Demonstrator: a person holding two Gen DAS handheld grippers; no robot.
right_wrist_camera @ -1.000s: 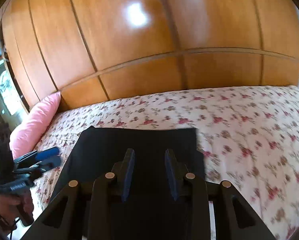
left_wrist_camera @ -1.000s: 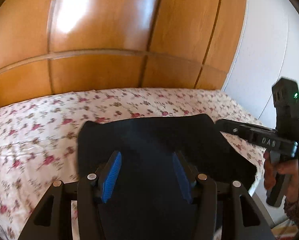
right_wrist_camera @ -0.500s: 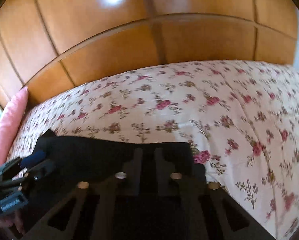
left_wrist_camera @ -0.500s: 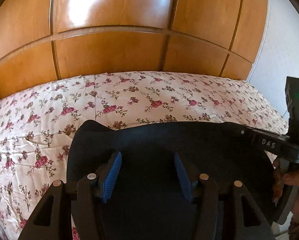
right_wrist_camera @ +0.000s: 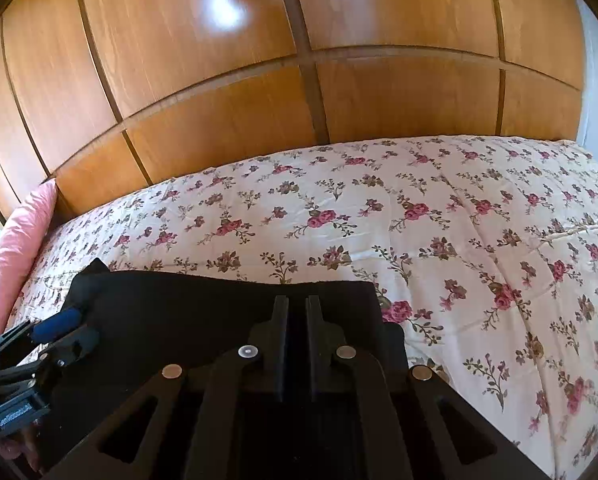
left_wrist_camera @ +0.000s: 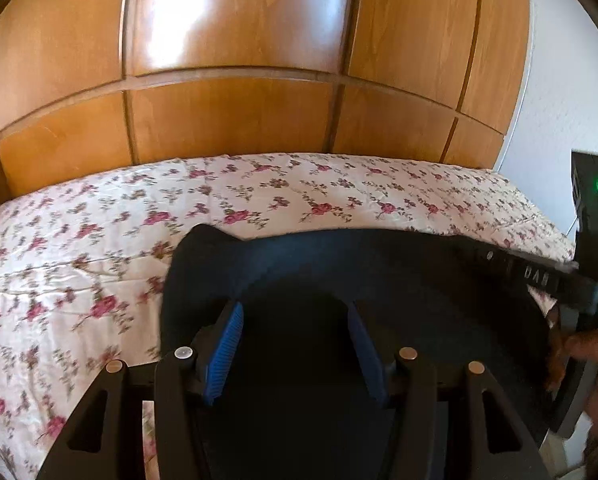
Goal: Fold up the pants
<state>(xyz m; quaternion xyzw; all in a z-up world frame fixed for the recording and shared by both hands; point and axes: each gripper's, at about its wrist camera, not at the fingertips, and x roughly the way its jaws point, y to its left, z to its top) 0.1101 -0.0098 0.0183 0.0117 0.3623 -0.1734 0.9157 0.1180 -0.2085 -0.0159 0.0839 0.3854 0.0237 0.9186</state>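
Now left tool (left_wrist_camera: 295,344) spread wide over pants (left_wrist_camera: 379,272); right tool (right_wrist_camera: 297,332) clamped on pants' edge.

- I count one pair of dark pants (right_wrist_camera: 203,312), lying on the bed.
- One bed, with one floral bedspread (right_wrist_camera: 459,216).
- One pink pillow (right_wrist_camera: 15,248), at the bed's left end.
- Two grippers: left gripper (left_wrist_camera: 295,344), right gripper (right_wrist_camera: 297,320).
- One wooden panelled wall (left_wrist_camera: 235,120).
- Two blue pads (left_wrist_camera: 225,348) on my left gripper.
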